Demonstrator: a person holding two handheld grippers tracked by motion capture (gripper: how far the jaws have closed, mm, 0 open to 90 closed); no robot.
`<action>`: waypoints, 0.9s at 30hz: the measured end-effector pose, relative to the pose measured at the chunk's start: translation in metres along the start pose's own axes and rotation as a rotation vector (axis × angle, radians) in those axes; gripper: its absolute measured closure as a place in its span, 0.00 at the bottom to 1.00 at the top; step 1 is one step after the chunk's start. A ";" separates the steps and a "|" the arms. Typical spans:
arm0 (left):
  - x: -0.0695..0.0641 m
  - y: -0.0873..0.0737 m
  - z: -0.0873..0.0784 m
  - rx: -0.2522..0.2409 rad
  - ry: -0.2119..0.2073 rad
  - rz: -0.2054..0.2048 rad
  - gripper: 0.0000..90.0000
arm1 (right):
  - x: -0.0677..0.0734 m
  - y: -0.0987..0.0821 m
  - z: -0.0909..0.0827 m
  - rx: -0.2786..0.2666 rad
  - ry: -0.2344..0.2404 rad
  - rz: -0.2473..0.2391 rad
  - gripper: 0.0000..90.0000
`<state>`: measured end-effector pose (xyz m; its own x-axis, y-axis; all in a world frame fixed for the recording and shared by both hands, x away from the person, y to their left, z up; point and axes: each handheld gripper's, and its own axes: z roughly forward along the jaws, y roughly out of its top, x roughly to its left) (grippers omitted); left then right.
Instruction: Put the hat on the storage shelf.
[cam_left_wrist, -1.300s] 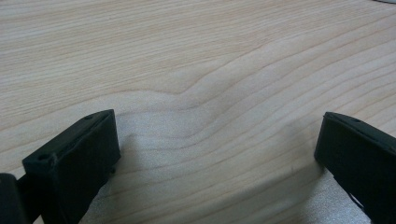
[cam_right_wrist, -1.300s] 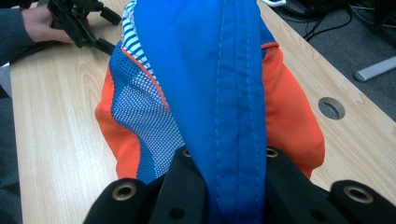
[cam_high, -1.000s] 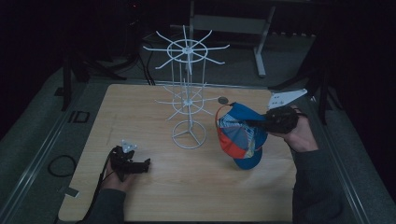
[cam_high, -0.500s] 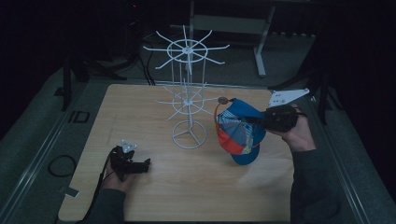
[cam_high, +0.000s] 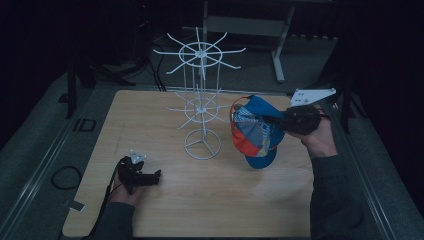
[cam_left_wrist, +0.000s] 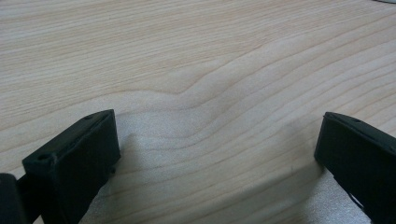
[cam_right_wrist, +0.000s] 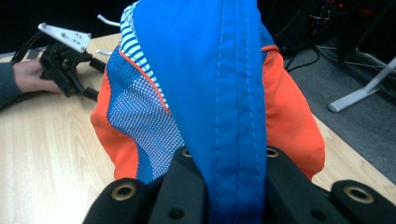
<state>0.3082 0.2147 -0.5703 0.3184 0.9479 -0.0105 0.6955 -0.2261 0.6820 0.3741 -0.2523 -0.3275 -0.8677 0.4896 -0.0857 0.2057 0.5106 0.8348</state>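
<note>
A blue and orange cap (cam_high: 255, 135) with mesh and striped panels hangs above the right side of the wooden table (cam_high: 145, 125). My right gripper (cam_high: 267, 120) is shut on it. In the right gripper view the jaws pinch a blue stitched fold of the cap (cam_right_wrist: 233, 70) at the bottom of the frame, where the right gripper (cam_right_wrist: 229, 163) holds it. A white wire rack (cam_high: 201, 100) with two tiers of prongs stands just left of the cap. My left gripper (cam_high: 156, 175) rests on the table at the front left, and in its own view the left gripper (cam_left_wrist: 217, 140) is open over bare wood.
Metal rails run along both sides of the table. A cable (cam_high: 65, 176) lies looped on the floor at the left. Behind the table stand a desk frame leg (cam_high: 280, 45) and dark cables. Bare wood lies between the rack base and the front edge.
My right gripper has lifted the cap slightly, keeping it beside the rack. The left gripper has stayed put.
</note>
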 end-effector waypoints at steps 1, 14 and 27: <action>0.000 0.000 0.000 0.000 0.000 0.000 0.00 | 0.000 0.000 0.000 -0.003 -0.004 0.001 0.97; 0.000 0.000 0.000 -0.002 0.000 -0.002 0.00 | -0.001 0.011 -0.002 -0.050 -0.024 0.001 0.97; 0.000 0.000 0.000 -0.002 0.000 -0.001 0.00 | 0.003 0.023 -0.005 -0.073 -0.041 -0.027 0.97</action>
<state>0.3083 0.2146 -0.5704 0.3176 0.9482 -0.0116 0.6949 -0.2244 0.6832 0.3738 -0.2430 -0.3056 -0.8529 0.5058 -0.1292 0.1482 0.4719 0.8691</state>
